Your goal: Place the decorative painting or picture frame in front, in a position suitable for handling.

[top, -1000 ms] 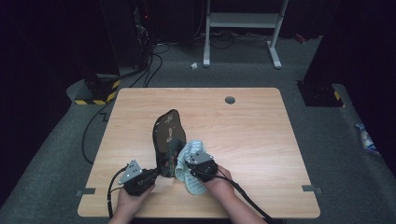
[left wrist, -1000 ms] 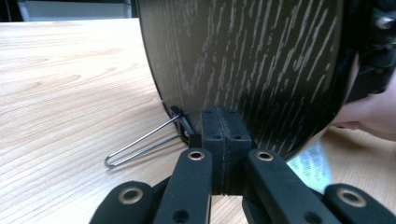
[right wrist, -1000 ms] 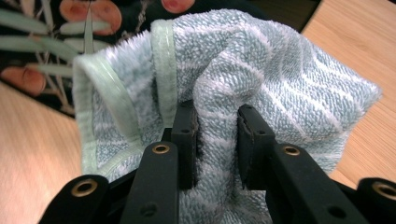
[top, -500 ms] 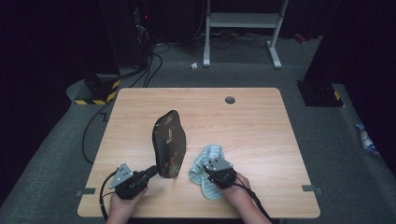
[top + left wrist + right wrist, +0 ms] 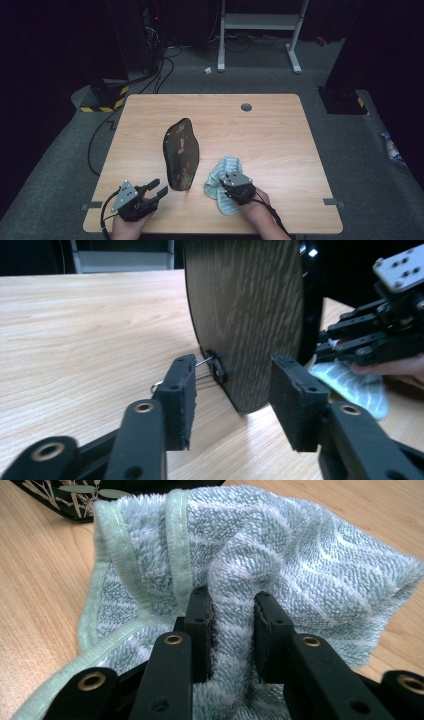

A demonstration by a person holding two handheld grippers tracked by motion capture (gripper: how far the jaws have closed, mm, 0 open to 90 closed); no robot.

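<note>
Dark grey carpet surrounds the light wooden surface (image 5: 260, 130), with a white metal frame (image 5: 260, 30) beyond its far edge, black equipment with cables at the far left, and a yellow-and-black striped base (image 5: 102, 102) near the far left corner. A round cable hole (image 5: 246, 106) sits in the surface toward the far edge.

On the surface, the largest item is a dark oval tray (image 5: 181, 154) with a leaf pattern. The left gripper view shows it standing up on its edge, its wood-grain back (image 5: 245, 315) facing that camera, with a small metal hook and ring (image 5: 212, 365) fixed low on the back. It stands between the two hands and screens the towel from the left side.

Just to the right of the tray lies a pale blue-green towel (image 5: 224, 187), bunched, near the front edge of the surface; whether it touches the tray cannot be told.

The right hand-held gripper (image 5: 231, 186) rests on the towel, its jaws closed onto a raised fold of the pile (image 5: 232, 625), pinching it. A hemmed edge of the towel (image 5: 175, 535) runs up to the left of the jaws in the right gripper view.

The left hand-held gripper (image 5: 159, 190) sits near the front left of the surface, just short of the tray's near end, jaws spread and holding nothing. In its own view the tray's lower edge stands between and beyond the two pads (image 5: 182, 400), apart from them.
</note>
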